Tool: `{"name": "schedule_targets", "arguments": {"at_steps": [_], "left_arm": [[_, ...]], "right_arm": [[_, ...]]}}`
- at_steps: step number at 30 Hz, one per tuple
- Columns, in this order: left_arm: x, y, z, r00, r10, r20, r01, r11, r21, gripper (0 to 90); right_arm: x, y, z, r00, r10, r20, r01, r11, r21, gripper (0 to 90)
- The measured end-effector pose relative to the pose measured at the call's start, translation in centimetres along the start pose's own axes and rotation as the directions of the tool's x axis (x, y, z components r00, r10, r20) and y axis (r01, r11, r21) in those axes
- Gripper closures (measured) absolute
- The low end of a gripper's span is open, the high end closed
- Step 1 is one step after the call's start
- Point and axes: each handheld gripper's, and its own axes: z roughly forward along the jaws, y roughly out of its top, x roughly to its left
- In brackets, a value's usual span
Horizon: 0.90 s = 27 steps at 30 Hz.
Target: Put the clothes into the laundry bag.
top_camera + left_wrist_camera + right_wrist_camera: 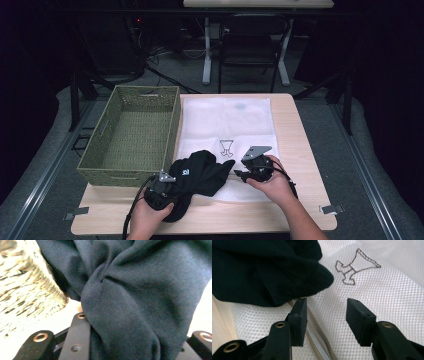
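Both grippers are black w/ two flat jaws each. Right gripper (pixel 325 315): blocky square pads, brass-ringed screw holes along the arms. It carries a grey three-cornered plate on top, w/ small holes. Left gripper (pixel 161 192): same black build, brass rivets, smaller grey plate, black cable trailing off toward the table edge. Person's forearms are bare, no sleeves in shot.

My left gripper (pixel 162 187) is at the table's (pixel 300 140) near edge, under the garment (pixel 197 175). The garment lies partly on the mesh bag (pixel 225 120), just right of the basket (pixel 132 132). My right gripper (pixel 240 173) sits right of the garment, over the bag.
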Motion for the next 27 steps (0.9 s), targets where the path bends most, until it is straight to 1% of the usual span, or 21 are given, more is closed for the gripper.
{"name": "schedule_targets", "arguments": {"at_steps": [1,4,7,8,10,12,14,15,16,19,20,23,27], "left_arm": [[0.0,0.0,0.0,1.0000,-0.003,0.004,0.003,1.0000,-0.004,71.6],[0.1,0.0,-0.1,0.9998,-0.011,0.016,0.011,0.9998,-0.014,73.2],[0.0,0.0,-0.3,0.9996,-0.009,0.025,0.010,0.9997,-0.021,74.3],[0.0,0.1,-0.4,0.9996,-0.007,0.029,0.007,0.9997,-0.021,74.5],[-0.1,0.1,-0.5,0.9993,-0.010,0.037,0.011,0.9996,-0.028,74.8],[-0.1,0.1,-0.6,0.9991,-0.005,0.043,0.006,0.9997,-0.023,75.0],[-0.1,0.1,-0.7,0.9988,-0.009,0.048,0.011,0.9994,-0.032,75.1],[-0.1,0.1,-0.8,0.9983,-0.020,0.055,0.022,0.9991,-0.036,75.1],[-0.1,0.1,-0.8,0.9983,-0.022,0.054,0.025,0.9987,-0.045,75.2],[-0.1,0.1,-1.1,0.9979,-0.022,0.061,0.025,0.9987,-0.044,75.2],[-0.1,0.1,-1.1,0.9981,-0.024,0.058,0.027,0.9985,-0.049,75.3],[-0.1,0.1,-1.3,0.9977,-0.027,0.062,0.030,0.9982,-0.052,75.3],[-0.1,0.1,-1.3,0.9973,-0.030,0.067,0.034,0.9980,-0.054,75.3]], "right_arm": [[0.0,-0.1,0.1,1.0000,-0.008,0.005,0.008,1.000,0.008,52.2],[-0.2,-0.2,0.1,1.0000,-0.002,-0.008,0.002,1.000,0.010,52.7],[-0.2,-0.4,0.2,0.9999,0.002,-0.014,-0.002,1.000,0.019,53.2],[-0.2,-0.4,0.2,0.9998,-0.007,-0.017,0.008,1.000,0.021,53.3],[-0.2,-0.5,0.3,0.9998,-0.011,-0.019,0.011,1.000,0.026,53.5],[-0.2,-0.5,0.4,0.9997,-0.011,-0.020,0.011,1.000,0.029,53.5],[-0.2,-0.5,0.5,0.9996,-0.015,-0.024,0.015,0.999,0.030,53.5],[-0.1,-0.5,0.5,0.9996,-0.018,-0.024,0.018,0.999,0.030,53.6],[-0.1,-0.5,0.6,0.9995,-0.024,-0.022,0.025,0.999,0.034,53.9],[0.0,-0.6,0.8,0.9993,-0.028,-0.026,0.029,0.999,0.042,55.6],[0.1,-0.6,0.8,0.9992,-0.029,-0.027,0.030,0.999,0.044,56.3],[0.3,-0.6,1.1,0.9984,-0.047,-0.031,0.049,0.997,0.054,58.2],[0.5,-0.7,1.4,0.9974,-0.068,-0.023,0.070,0.996,0.062,60.0]]}}
